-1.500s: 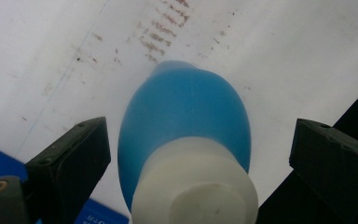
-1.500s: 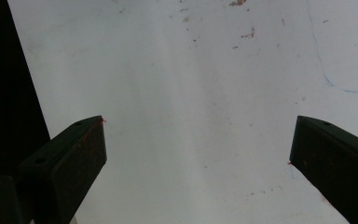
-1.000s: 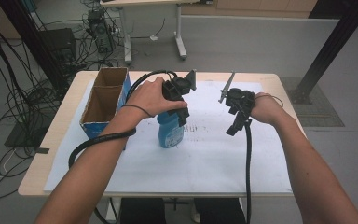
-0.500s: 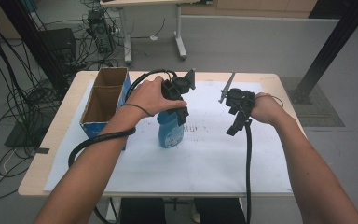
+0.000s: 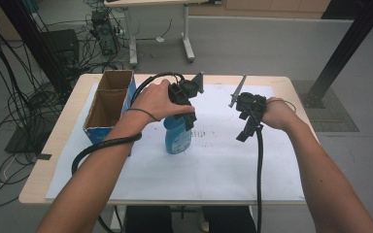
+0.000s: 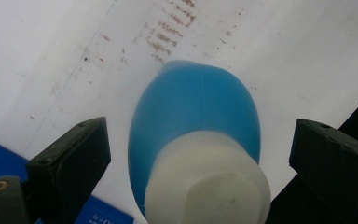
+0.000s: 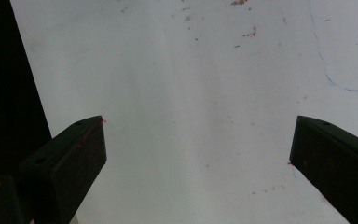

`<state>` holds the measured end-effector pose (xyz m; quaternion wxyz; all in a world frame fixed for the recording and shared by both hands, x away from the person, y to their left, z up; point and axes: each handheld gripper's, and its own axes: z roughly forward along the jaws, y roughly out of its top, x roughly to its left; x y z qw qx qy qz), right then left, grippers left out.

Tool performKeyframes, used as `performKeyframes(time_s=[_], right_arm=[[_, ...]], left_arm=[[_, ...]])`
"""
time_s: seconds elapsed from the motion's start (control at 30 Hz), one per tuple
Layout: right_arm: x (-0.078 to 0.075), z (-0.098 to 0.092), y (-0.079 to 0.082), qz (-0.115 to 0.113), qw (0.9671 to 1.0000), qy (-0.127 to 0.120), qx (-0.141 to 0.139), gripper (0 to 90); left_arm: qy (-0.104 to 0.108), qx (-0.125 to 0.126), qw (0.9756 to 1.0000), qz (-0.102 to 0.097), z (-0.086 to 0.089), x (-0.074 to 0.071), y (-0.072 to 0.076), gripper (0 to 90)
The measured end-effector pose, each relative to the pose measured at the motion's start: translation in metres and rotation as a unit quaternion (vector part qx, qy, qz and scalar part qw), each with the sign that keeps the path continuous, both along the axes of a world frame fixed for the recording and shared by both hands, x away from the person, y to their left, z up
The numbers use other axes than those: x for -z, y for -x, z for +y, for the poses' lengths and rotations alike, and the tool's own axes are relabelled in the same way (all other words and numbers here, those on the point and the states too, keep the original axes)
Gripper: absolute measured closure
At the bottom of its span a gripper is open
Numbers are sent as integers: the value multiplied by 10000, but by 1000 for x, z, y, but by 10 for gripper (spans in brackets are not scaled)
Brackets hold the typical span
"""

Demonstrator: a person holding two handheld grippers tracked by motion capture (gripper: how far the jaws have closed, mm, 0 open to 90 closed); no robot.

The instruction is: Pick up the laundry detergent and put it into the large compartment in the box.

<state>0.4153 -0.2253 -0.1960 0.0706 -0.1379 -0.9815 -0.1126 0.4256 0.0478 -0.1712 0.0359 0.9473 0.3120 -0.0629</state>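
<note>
**Surfaces Under Your Grippers**

You are looking at a smooth blue plastic bottle (image 6: pixel 196 116) with a matt white plastic cap (image 6: pixel 209 182), standing on matt, smudged white paper (image 7: pixel 191 93). Beside it, plain brown cardboard box (image 5: pixel 108 104) is showing, over pale wooden table (image 5: pixel 68 121).

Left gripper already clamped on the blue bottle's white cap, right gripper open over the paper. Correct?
Not quite. The left gripper is open: in the left gripper view its jaws stand wide on either side of the blue bottle, clear of its white cap. The right gripper is open over the paper.
</note>
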Motion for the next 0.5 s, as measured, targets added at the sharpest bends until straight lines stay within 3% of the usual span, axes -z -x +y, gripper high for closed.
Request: performKeyframes(time_s=[0.5], right_arm=[[2,1,0,4,10000,5,-19,39]], left_arm=[[-42,-15,10000,-84,-1,5,2,71]])
